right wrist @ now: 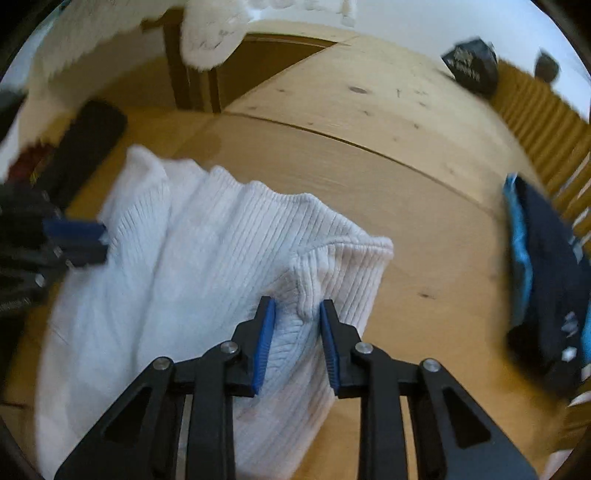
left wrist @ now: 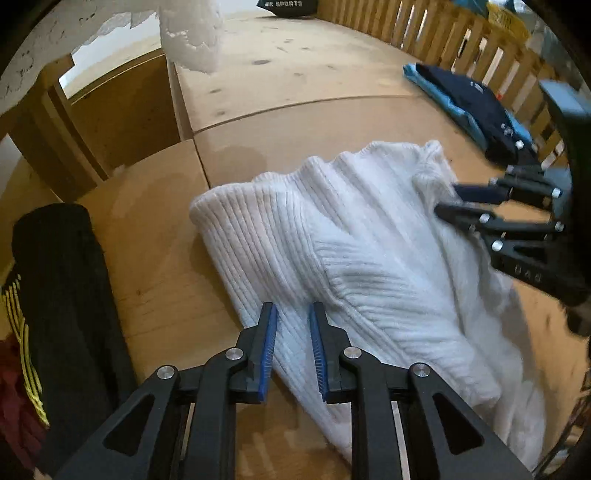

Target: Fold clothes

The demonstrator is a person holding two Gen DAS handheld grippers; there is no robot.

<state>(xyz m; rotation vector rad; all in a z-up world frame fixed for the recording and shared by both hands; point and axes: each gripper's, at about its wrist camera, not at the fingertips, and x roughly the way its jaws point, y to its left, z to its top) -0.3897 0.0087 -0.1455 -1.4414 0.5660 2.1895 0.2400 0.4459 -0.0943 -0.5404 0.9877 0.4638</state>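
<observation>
A white ribbed sweater (left wrist: 351, 229) (right wrist: 207, 229) lies bunched in ridges on the wooden table (left wrist: 295, 92). In the left wrist view my left gripper (left wrist: 292, 308) is shut on the near edge of the sweater, with a band of the knit pinched between its blue pads. My right gripper (right wrist: 297, 302) is shut on a puckered fold at the sweater's other corner. Each gripper also shows in the other's view: the right gripper (left wrist: 447, 199) at the sweater's right corner, the left gripper (right wrist: 103, 242) at its left side. The right wrist view is blurred.
A folded navy and light-blue pile (left wrist: 476, 107) (right wrist: 543, 266) lies by a wooden slat fence (left wrist: 424, 33) on the right. A black garment with yellow stripes (left wrist: 62, 277) sits at the left. A black bag (right wrist: 472, 66) stands far back. White lace cloth (left wrist: 192, 37) hangs above.
</observation>
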